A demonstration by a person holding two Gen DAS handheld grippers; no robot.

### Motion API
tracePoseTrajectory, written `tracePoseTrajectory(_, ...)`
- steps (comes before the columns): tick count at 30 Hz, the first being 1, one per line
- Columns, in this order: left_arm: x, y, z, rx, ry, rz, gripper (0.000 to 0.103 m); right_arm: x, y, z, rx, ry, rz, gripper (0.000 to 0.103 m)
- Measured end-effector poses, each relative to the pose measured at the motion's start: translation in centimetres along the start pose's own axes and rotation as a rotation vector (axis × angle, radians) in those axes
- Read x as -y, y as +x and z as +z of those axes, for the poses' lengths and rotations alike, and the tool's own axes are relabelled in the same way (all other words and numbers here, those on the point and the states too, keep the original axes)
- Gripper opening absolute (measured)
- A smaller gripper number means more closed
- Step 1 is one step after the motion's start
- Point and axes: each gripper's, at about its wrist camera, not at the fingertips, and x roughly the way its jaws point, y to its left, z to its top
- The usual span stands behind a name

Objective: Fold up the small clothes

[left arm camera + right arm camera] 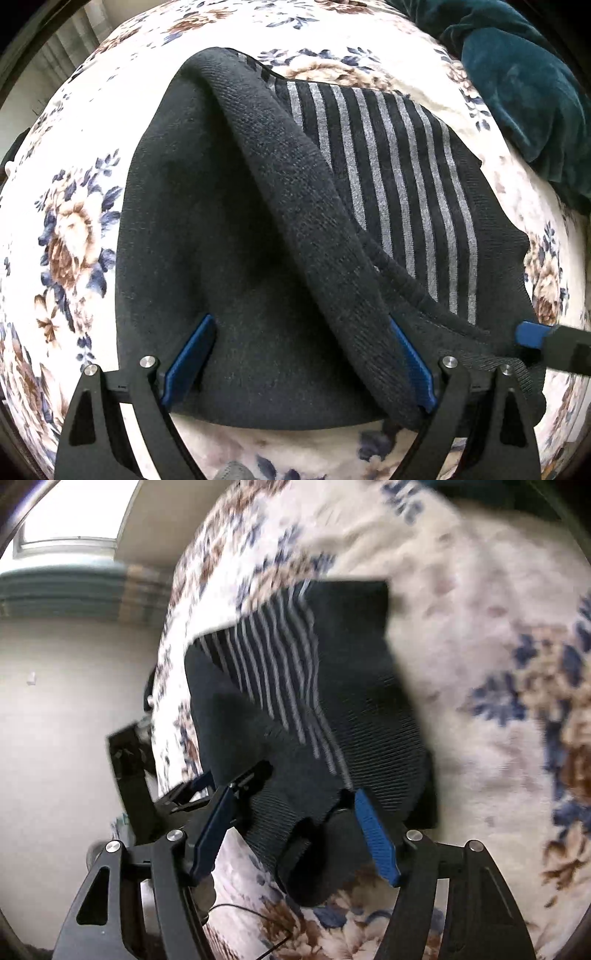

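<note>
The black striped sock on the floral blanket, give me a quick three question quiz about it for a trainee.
1. True or false: the sock hangs in the air, clear of the floral blanket.
2. What colour are the sock's stripes? A) grey B) red C) yellow
3. Fill in: the left gripper has its jaws spread wide over the sock's ____ black part.

Key: 1 false, it lies on the blanket. 2 A. 3 plain.
</note>
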Motion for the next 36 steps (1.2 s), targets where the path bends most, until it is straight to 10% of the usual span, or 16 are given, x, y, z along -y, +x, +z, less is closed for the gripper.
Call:
tracePoseTrajectory(8,0.3,0.3,0.1,0.008,-0.005,0.004,0.092,-0.6,3.6,1.5,-0.086,0.039,-0.156,0.070)
tracePoseTrajectory(14,-0.1,-0.4,-0.1,0.015,-0.016,0.000,0.092,-0.6,6.2,1.2,-0.099,-0.006,-0.232,0.006)
tracePoseTrajectory(21,-3.4,-5.7,-0.6,0.157,-0.130,-0.011,0.092,-4.8,0.7,2.2,0.170,-0.139,-0.272,0.005)
tracePoseTrajectory(27,-7.5,-5.2,-0.1,0.165,-0.235,0.008,0.092,-4.9,-3.1,9.7,0.337,-0.191,-0.404,0.005)
tracePoseTrajectory(36,-9.3,-1.2,-0.4,0.089,-0.250,0.079,0.092,-3.2,2.2,16.4,0.260,-0.299,-0.563,0.005)
